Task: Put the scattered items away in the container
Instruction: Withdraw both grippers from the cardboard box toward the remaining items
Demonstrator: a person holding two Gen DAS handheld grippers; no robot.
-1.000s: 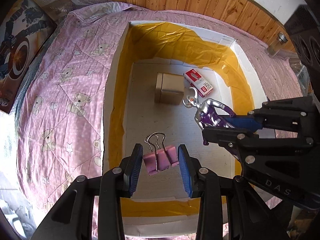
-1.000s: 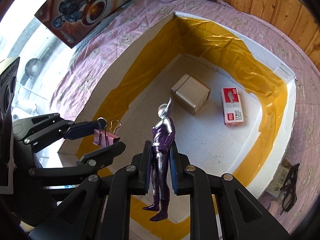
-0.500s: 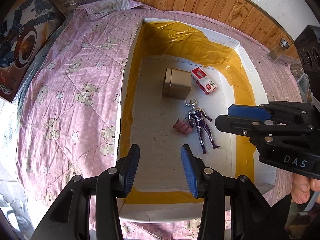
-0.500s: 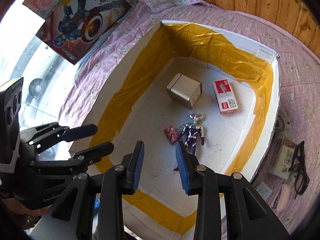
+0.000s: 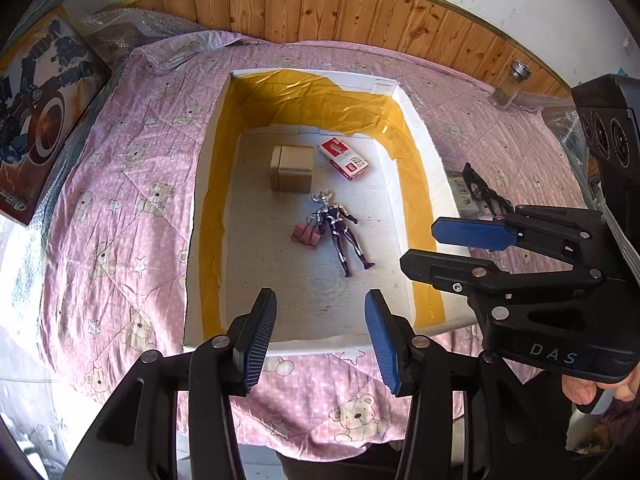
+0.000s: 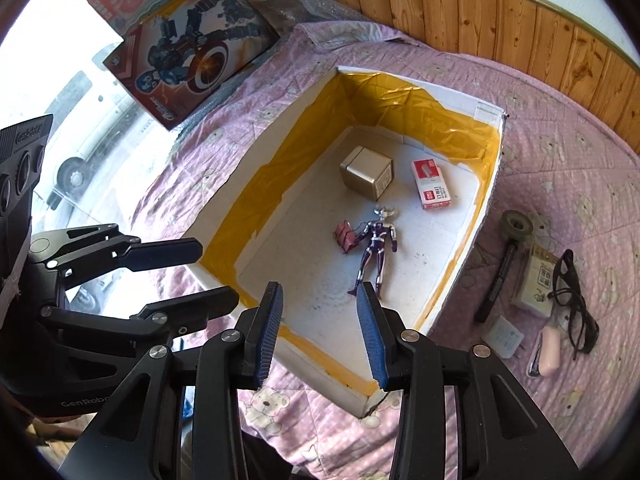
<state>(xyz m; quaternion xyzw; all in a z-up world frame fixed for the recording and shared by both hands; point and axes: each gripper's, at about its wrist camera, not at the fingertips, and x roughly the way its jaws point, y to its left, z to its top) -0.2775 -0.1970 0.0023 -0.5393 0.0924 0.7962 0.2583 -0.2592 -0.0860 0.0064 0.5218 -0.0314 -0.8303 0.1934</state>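
Note:
A white foam box (image 5: 420, 128) (image 6: 486, 208) lined with yellow tape rests on a pink bear-print quilt. Inside it lie a purple and silver toy figure (image 5: 340, 228) (image 6: 374, 248), a pink binder clip (image 5: 306, 235) (image 6: 346, 236) touching the figure's arm, a tan cube box (image 5: 292, 168) (image 6: 366, 174) and a red and white staple box (image 5: 344, 159) (image 6: 430, 184). My left gripper (image 5: 320, 318) (image 6: 200, 272) hangs open and empty above the box's near edge. My right gripper (image 6: 320, 312) (image 5: 416, 246) is also open and empty, above the near right corner.
On the quilt right of the box lie black glasses (image 6: 572, 300), a black marker (image 6: 498, 284), a tape roll (image 6: 518, 226), a small carton (image 6: 538, 282), a pink item (image 6: 548, 350) and a small packet (image 6: 502, 336). A glass jar (image 5: 510, 88) stands at the back. A toy carton (image 6: 192, 60) leans at far left.
Both grippers opened and let the binder clip and the toy figure fall into the box, then drew back and upward. The two items now lie side by side on the box floor.

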